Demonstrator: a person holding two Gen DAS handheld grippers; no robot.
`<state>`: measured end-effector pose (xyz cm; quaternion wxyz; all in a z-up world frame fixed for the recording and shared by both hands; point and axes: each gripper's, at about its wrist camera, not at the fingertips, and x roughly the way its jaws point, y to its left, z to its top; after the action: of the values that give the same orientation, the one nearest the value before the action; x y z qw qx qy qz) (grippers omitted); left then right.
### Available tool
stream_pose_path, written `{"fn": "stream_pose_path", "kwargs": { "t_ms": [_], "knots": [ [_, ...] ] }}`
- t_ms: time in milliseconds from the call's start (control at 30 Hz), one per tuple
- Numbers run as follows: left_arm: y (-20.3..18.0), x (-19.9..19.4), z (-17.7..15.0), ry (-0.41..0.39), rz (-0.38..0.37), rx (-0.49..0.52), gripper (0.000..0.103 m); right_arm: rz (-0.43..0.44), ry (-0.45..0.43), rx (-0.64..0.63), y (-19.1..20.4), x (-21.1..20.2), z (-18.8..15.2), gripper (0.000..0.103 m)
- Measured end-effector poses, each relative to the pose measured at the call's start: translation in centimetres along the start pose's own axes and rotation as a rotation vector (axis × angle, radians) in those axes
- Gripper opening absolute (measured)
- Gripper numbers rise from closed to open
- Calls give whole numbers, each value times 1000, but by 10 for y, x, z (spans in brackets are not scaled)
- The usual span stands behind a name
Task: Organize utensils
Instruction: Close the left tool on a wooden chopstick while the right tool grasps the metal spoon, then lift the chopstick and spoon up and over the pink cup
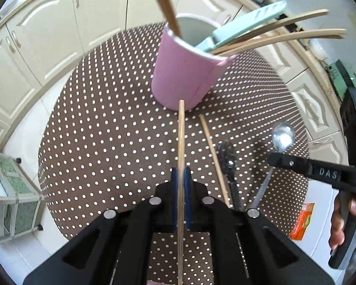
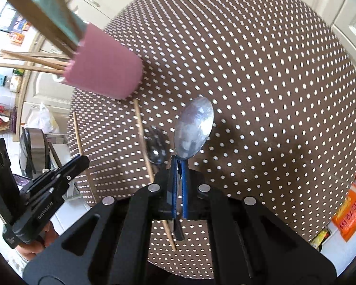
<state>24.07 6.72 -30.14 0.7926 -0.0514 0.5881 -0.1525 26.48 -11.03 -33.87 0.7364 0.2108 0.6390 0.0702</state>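
Note:
My left gripper is shut on a wooden chopstick, lifted above the dotted round table and pointing toward the pink cup. The cup holds several wooden sticks and a pale teal utensil. My right gripper is shut on the neck of a silver spoon, bowl forward, raised off the table. A second chopstick and a darker spoon lie on the cloth beside it. The right wrist view shows the left gripper with its chopstick.
Cream cabinets ring the far side of the table. A green-panelled stand sits on the floor at left. An orange packet lies past the table's right edge. The cloth's right half is bare.

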Motion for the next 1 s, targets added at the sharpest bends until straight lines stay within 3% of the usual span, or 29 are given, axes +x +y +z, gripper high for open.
{"fn": "stream_pose_path", "kwargs": {
  "t_ms": [200,433,1000],
  "knots": [
    [-6,-31,-10,-100,-24,41,5,10,-50,-69,17,-18,-4,3],
    [-17,-68,-4,-235,-87,62,5,23,-94,-127,11,-56,-1,2],
    [-28,-109,21,-373,-145,45,5,43,-212,-232,-8,-121,-6,2]
  ]
}}
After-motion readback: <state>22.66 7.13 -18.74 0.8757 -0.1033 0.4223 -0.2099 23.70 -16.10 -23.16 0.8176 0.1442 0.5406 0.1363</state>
